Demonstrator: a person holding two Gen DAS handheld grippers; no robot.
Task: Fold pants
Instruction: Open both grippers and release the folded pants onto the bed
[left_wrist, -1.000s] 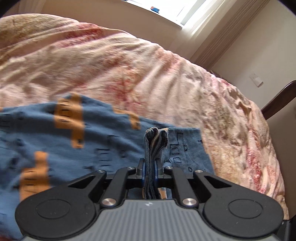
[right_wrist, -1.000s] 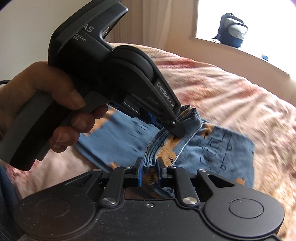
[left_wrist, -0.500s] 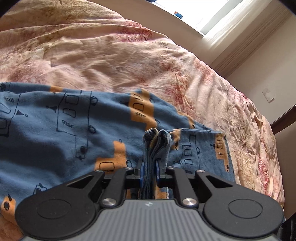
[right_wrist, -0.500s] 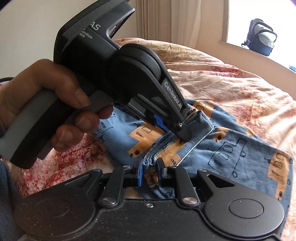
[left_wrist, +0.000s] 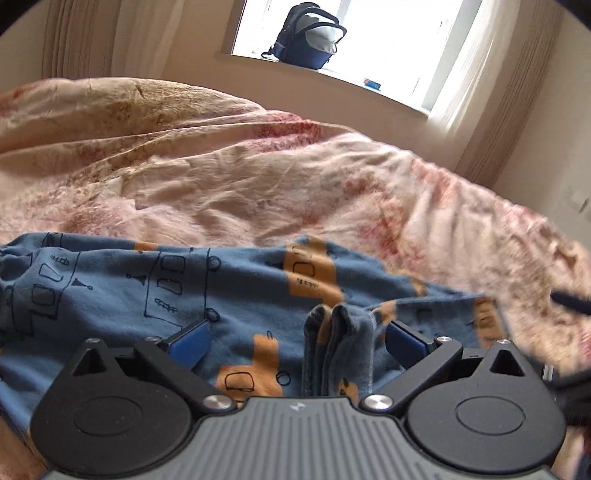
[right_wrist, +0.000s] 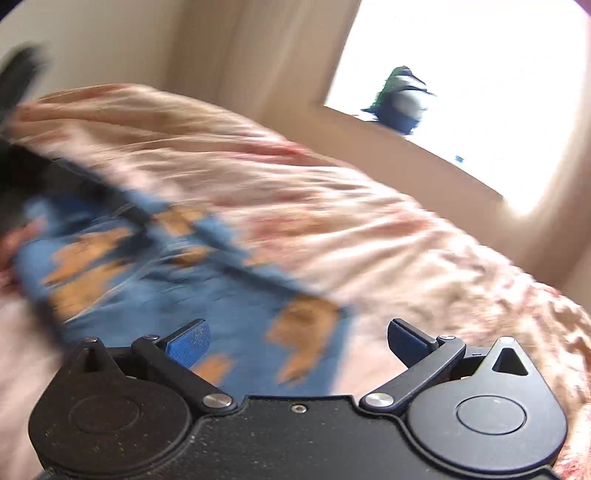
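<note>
The blue pants (left_wrist: 147, 288) with orange and black print lie folded on the pink floral bedcover (left_wrist: 258, 177). In the left wrist view my left gripper (left_wrist: 295, 341) has its jaws opening wide; a bunched edge of the pants (left_wrist: 336, 350) stands loose between the blue pads (left_wrist: 188, 341) without touching them. In the blurred right wrist view my right gripper (right_wrist: 295, 339) is also opening, its pads (right_wrist: 190, 341) spread apart above the pants (right_wrist: 184, 295), gripping nothing. A dark blur of the other gripper (right_wrist: 22, 122) shows at the left edge.
A dark backpack (left_wrist: 310, 37) sits on the window sill (left_wrist: 332, 79) behind the bed, with a small blue object (left_wrist: 371, 83) beside it. Curtains (left_wrist: 81, 37) hang at both sides. The rumpled bedcover stretches far beyond the pants.
Both grippers have let go of the pants' bunched edge and spread their jaws wide. Both cameras have tipped up, showing the window. The left gripper has left the middle of the right view.
</note>
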